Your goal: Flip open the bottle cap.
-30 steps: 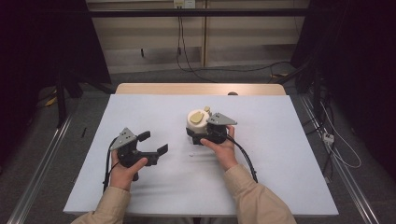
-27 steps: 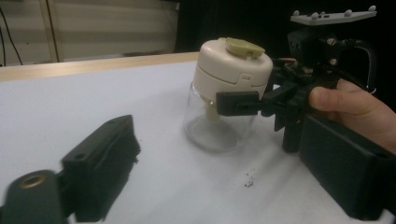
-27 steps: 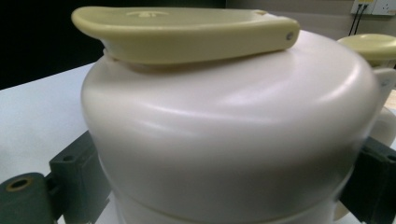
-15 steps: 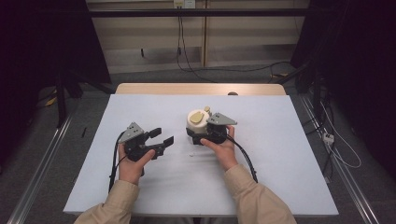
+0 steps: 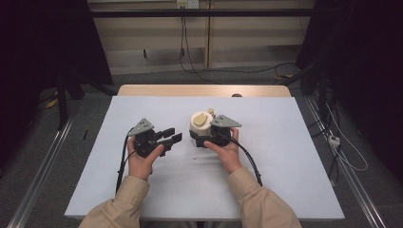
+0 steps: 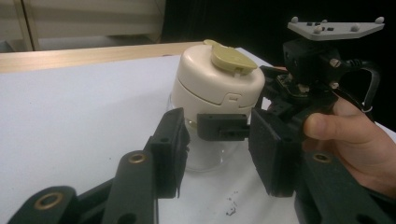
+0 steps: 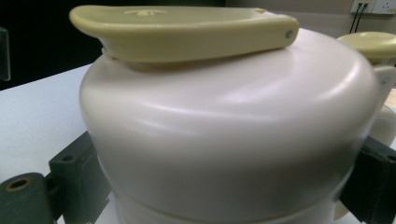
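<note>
A cream jar with an olive-green flip lid stands upright near the middle of the white surface, its lower part clear, as the left gripper view shows. The right tool, held in the person's right hand, pinches the jar low on its body: in the right gripper view a black jaw presses against each side of the cream shell, and the green lid lies flat across the top. The left tool, carried in the left hand, sits just to the left of the jar and points toward it without touching. Its jaws have just been closing and now stand partly spread with nothing between them; in the left gripper view the jar rises beyond the gap between the two black jaws, with the right tool's body and grey plate at its right. A black cable trails from the right tool toward the near edge of the surface, past the tan sleeve.
</note>
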A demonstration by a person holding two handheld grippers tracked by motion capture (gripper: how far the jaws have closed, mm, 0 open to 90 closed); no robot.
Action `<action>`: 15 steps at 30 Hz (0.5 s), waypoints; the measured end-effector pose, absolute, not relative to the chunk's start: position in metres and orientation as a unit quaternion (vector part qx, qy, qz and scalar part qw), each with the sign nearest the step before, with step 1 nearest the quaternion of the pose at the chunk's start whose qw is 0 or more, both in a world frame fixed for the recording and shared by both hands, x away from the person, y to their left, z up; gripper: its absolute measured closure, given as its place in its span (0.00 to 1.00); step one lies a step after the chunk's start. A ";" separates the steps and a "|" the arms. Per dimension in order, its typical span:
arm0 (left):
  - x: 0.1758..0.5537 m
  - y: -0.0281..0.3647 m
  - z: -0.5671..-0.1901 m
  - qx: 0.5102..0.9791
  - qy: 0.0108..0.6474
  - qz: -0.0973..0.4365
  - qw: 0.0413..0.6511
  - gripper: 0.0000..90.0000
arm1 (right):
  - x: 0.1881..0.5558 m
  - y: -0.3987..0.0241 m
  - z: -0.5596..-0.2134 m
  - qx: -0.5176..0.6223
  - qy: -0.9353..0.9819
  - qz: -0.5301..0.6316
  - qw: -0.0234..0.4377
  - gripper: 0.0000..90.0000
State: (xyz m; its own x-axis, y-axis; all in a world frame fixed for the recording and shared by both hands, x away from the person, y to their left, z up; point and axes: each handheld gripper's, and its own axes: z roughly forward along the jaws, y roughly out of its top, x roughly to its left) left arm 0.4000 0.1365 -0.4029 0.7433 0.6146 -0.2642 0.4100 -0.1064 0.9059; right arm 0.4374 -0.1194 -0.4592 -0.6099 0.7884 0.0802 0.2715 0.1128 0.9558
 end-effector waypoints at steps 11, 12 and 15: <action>0.408 0.124 -0.401 0.749 0.340 0.092 0.561 0.80 | 0.437 -0.119 -0.459 0.375 0.708 0.550 0.233 0.07; 0.409 0.123 -0.402 0.749 0.341 0.091 0.560 0.82 | 0.437 -0.119 -0.459 0.375 0.708 0.550 0.234 0.07; 0.410 0.120 -0.402 0.752 0.340 0.089 0.558 0.85 | 0.437 -0.119 -0.459 0.375 0.708 0.550 0.233 0.07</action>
State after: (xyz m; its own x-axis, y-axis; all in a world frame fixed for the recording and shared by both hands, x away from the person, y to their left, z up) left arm 0.4104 0.1204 -0.4018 0.7530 0.6105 -0.2454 0.4122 -0.1470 0.8992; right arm 0.4373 -0.1194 -0.4592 -0.6093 0.7886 0.0827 0.2751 0.1125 0.9548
